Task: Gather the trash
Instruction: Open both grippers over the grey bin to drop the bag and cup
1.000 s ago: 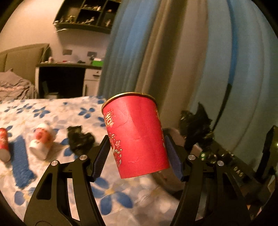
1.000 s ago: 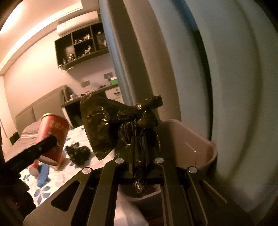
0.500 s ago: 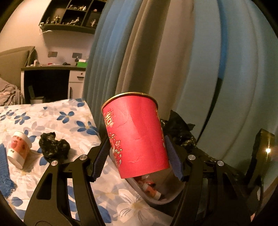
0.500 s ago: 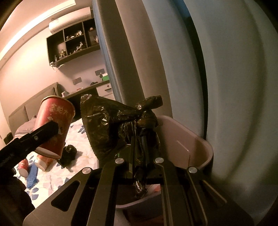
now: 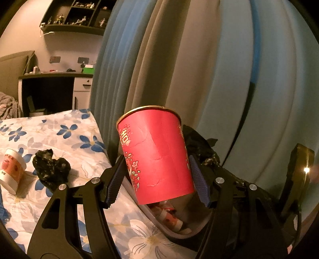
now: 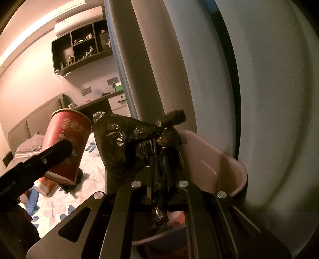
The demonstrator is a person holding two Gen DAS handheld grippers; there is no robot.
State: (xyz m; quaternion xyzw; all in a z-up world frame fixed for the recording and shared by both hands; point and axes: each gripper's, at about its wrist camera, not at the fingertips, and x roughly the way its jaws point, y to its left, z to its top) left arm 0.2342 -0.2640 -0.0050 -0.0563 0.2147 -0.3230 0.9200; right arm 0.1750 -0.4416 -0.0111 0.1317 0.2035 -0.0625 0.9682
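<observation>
A red paper cup [image 5: 155,153] with gold print stands upright between the blue pads of my left gripper [image 5: 158,175], which is shut on it, above the near rim of a pale waste bin [image 5: 179,238]. My right gripper [image 6: 159,165] is shut on a crumpled black plastic bag [image 6: 127,143] and holds it over the same bin [image 6: 225,165]. The red cup [image 6: 65,145] hangs to the left of the bag in the right wrist view. Red-and-white trash lies inside the bin. On the bed lie a black plastic wad [image 5: 50,169] and a white cup [image 5: 11,171].
The flowered bedspread [image 5: 65,139] ends at the bin. Folded curtains [image 5: 199,69] hang close behind it. A dark desk [image 5: 49,93] and a wall shelf [image 5: 75,18] stand at the far left. A blue cloth [image 6: 32,201] and another cup lie on the bed.
Both grippers have moved from over the bed toward the bin with their loads. The bin's inside has come into the left wrist view; the bed items have slid left.
</observation>
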